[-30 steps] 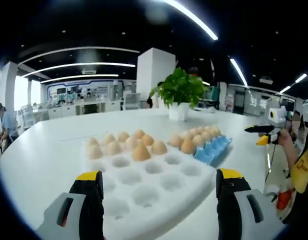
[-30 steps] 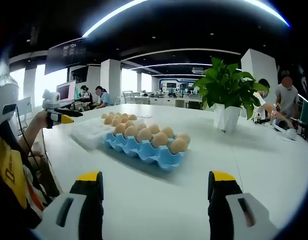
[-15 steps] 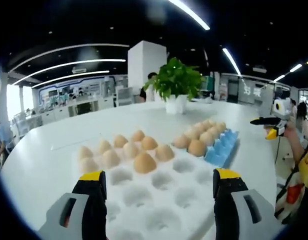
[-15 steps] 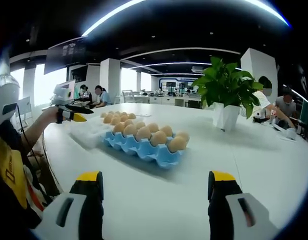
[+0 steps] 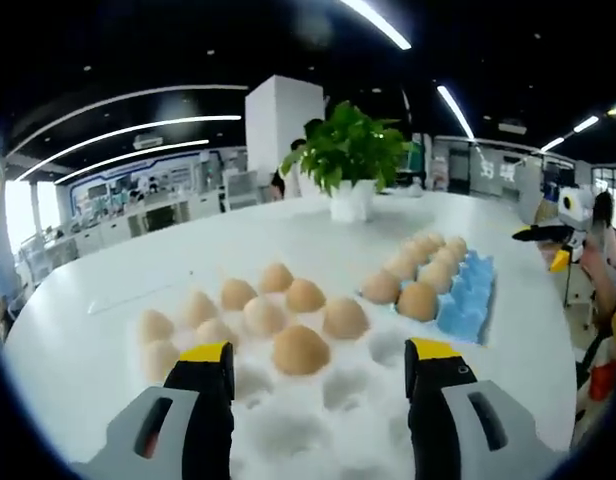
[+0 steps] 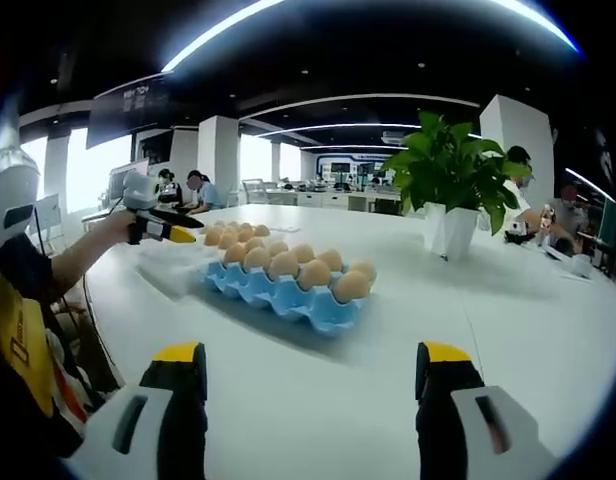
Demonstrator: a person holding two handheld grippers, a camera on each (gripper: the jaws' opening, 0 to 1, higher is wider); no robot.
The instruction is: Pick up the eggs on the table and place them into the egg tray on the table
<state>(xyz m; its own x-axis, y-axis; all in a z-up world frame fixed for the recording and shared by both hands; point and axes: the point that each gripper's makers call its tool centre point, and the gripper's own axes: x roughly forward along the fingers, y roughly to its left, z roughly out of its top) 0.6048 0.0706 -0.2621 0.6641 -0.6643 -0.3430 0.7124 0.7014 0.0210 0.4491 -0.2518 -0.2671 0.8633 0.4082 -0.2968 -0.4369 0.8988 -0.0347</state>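
In the left gripper view, our left gripper (image 5: 320,372) sits at the bottom of the frame with its jaws spread wide and nothing between them, over the near part of the white egg tray (image 5: 333,415). Eggs (image 5: 300,349) sit in the tray's cups at centre frame. To the right lies a blue egg tray (image 5: 466,298) with more eggs.

In the right gripper view, our right gripper (image 6: 310,378) is at the bottom, jaws wide apart and empty, above the bare white table (image 6: 508,330). The blue tray sits at centre frame. A potted plant (image 6: 450,182) stands in the upper right.
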